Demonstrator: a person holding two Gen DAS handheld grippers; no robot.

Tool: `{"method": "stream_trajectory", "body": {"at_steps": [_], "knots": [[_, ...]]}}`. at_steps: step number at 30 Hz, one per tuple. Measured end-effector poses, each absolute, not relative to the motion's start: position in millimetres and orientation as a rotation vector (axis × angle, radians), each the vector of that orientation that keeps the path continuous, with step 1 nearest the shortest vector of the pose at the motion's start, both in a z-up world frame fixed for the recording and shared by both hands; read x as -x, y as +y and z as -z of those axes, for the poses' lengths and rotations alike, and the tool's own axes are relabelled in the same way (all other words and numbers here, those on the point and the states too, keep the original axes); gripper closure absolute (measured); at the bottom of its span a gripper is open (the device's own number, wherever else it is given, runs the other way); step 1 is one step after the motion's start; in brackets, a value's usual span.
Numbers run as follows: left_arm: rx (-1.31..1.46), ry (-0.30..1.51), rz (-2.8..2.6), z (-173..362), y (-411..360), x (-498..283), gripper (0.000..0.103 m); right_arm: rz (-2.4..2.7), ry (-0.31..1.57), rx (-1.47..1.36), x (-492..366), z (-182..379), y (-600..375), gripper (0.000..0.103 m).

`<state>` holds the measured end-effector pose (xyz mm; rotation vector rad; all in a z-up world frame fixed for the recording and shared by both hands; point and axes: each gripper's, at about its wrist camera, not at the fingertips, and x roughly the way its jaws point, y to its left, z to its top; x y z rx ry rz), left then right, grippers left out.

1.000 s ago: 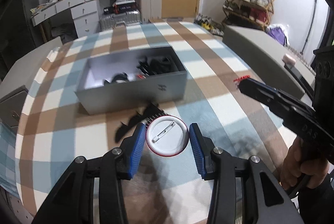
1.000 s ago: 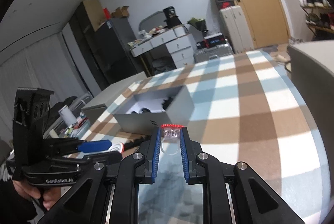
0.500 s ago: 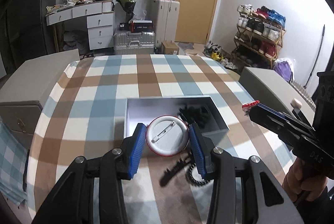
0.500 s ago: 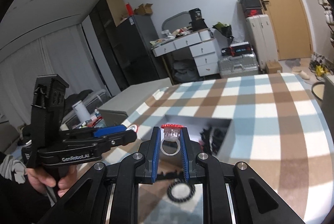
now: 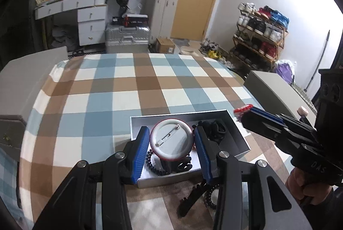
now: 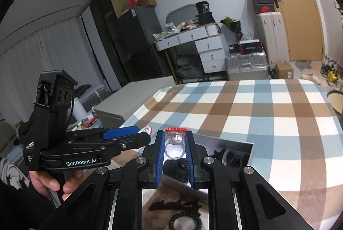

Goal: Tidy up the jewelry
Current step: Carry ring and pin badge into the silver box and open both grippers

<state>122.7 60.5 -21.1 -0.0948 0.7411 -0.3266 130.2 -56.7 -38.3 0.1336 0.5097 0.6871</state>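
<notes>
My left gripper [image 5: 171, 139] is shut on a round pin badge [image 5: 171, 139], white back with a red rim, held above the grey box [image 5: 242, 135]. My right gripper [image 6: 174, 139] is shut on a clear plastic ring with a red top [image 6: 174, 143], held over the near end of the same box [image 6: 246, 148]. The box holds black hair clips and coil ties [image 5: 214, 129]. A black hair clip [image 5: 193, 197] and a black coil tie [image 5: 209, 195] lie on the checked tablecloth in front of the box.
The checked table [image 5: 128, 84] stretches far beyond the box. Grey cabinets stand at its left [image 5: 23, 79] and right [image 5: 272, 88]. A desk, suitcases and a shoe rack [image 5: 259, 32] stand behind.
Both grippers have risen and moved forward over the box, carrying the badge and the ring. The loose clip and coil tie now lie behind the fingertips.
</notes>
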Motion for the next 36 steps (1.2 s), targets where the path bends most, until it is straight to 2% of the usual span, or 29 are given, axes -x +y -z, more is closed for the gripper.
{"method": "stream_trajectory", "body": {"at_steps": [20,21,22,23,25,26,27,29,32,36], "knots": [[0.122,0.843,0.421,48,59,-161,0.065,-0.661,0.648,-0.121,-177,76,-45,0.083],[0.121,0.846,0.418,48,58,-162,0.065,-0.658,0.641,-0.121,-176,76,-45,0.083],[0.112,0.861,0.406,48,58,-163,0.060,-0.656,0.634,-0.123,-176,75,-45,0.083],[0.114,0.867,0.388,48,58,-164,0.056,-0.655,0.630,-0.124,-176,74,-46,0.081],[0.142,0.857,0.392,47,63,-164,0.045,-0.642,0.616,-0.128,-174,71,-49,0.071],[0.158,0.855,0.405,46,65,-162,0.043,-0.638,0.605,-0.136,-172,69,-51,0.063],[0.162,0.854,0.410,45,66,-160,0.037,-0.639,0.593,-0.144,-169,67,-54,0.062],[0.153,0.836,0.393,40,66,-154,0.035,-0.636,0.570,-0.148,-162,62,-58,0.060],[0.136,0.794,0.386,30,65,-146,0.035,-0.622,0.536,-0.159,-151,54,-64,0.044],[0.098,0.720,0.348,13,62,-131,0.029,-0.602,0.516,-0.165,-139,46,-67,0.040]]}}
